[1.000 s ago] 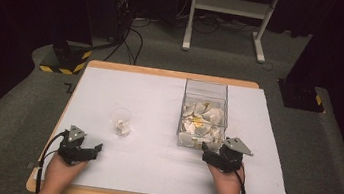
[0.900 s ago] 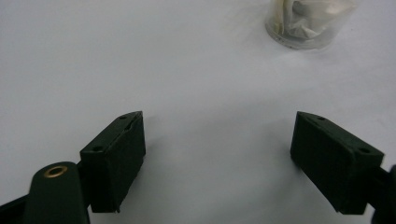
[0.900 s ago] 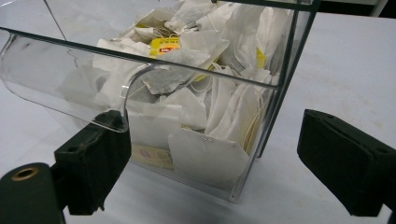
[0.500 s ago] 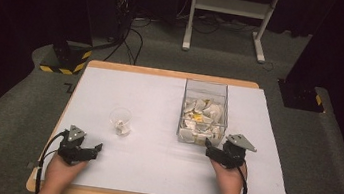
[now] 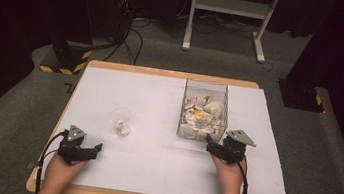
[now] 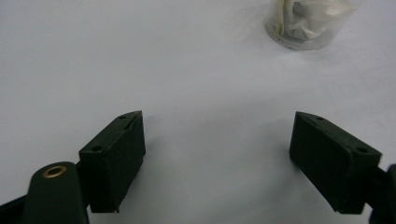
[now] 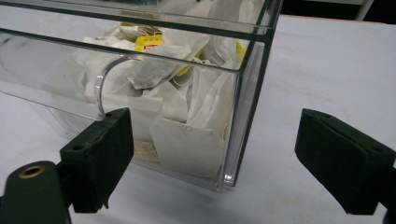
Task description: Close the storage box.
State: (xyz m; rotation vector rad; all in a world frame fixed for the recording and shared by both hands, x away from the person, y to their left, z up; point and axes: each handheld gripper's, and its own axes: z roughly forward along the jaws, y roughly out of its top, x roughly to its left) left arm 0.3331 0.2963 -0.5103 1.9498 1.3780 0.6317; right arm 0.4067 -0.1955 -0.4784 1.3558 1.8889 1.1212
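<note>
The right gripper (image 5: pixel 210 145) sits at centre right of the high view, jaws spread wide and holding nothing, just before the near corner of the clear box of tea bags (image 7: pixel 187 100). At lower left, the left gripper (image 5: pixel 95 148) rests on the white table sheet (image 5: pixel 159 100), likewise released, near the small plastic cup (image 6: pixel 303 21) in its view's upper right.

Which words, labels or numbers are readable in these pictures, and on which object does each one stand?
No text reads clearly.
Yellow tag on a tea bag inside the clear box: carries a small red mark, too blurred to read.
Dark mark on the table edge, left of the white sheet: may be a letter, too small to tell.
Small clear cup: no label visible.
</note>
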